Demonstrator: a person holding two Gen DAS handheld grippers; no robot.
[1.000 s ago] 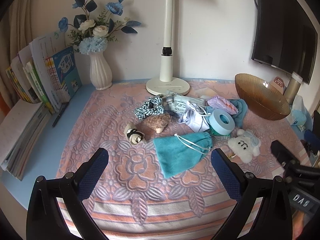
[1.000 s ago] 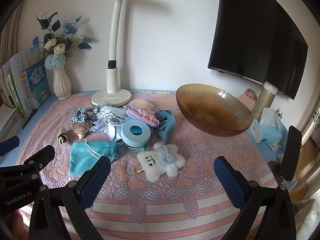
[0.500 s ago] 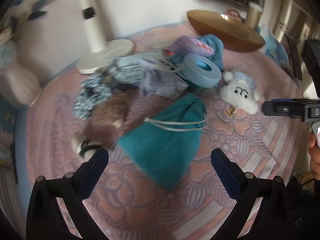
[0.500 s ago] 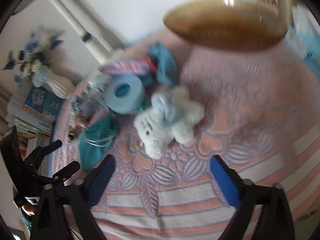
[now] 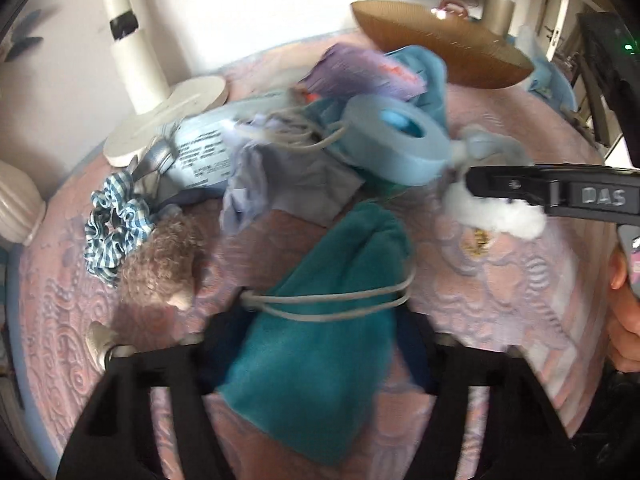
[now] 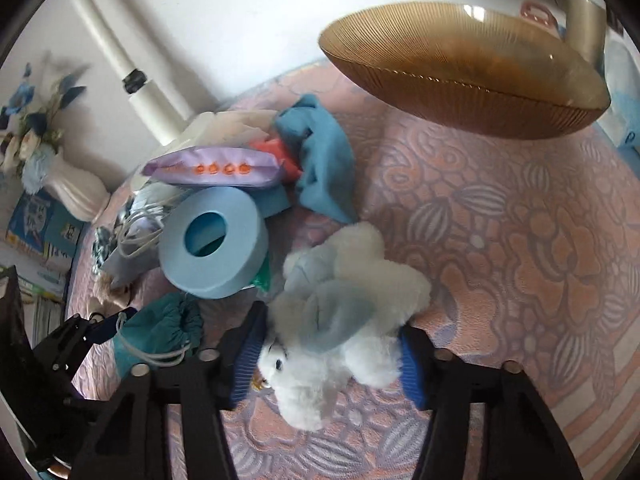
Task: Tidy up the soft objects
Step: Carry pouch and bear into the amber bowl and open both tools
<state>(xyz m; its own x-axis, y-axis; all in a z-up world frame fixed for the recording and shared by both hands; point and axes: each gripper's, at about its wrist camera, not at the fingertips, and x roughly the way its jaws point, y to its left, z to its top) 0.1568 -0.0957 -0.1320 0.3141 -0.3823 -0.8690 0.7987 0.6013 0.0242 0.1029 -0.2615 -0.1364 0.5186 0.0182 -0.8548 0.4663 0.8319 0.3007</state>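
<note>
Left wrist view: the left gripper [image 5: 316,354] points down at the patterned cloth [image 5: 500,280]. Its jaws are closing, with the teal drawstring pouch [image 5: 316,344] between them and the pads at both sides of the pouch body; the picture is blurred, and firm pressure cannot be confirmed. A brown furry toy [image 5: 160,264] and a checked scrunchie [image 5: 116,226] lie to the left. A blue tape roll [image 5: 394,140] lies beyond the pouch. An amber bowl [image 5: 440,58] stands at the far edge.

Right wrist view: the right gripper [image 6: 330,364] is closing its jaws on the white plush toy [image 6: 344,320], and both blue pads touch the toy's flanks. The toy lies on the cloth, just beside the tape roll [image 6: 214,244]. The pouch [image 6: 160,332] is at lower left, between the left gripper's fingers [image 6: 116,324].
</note>
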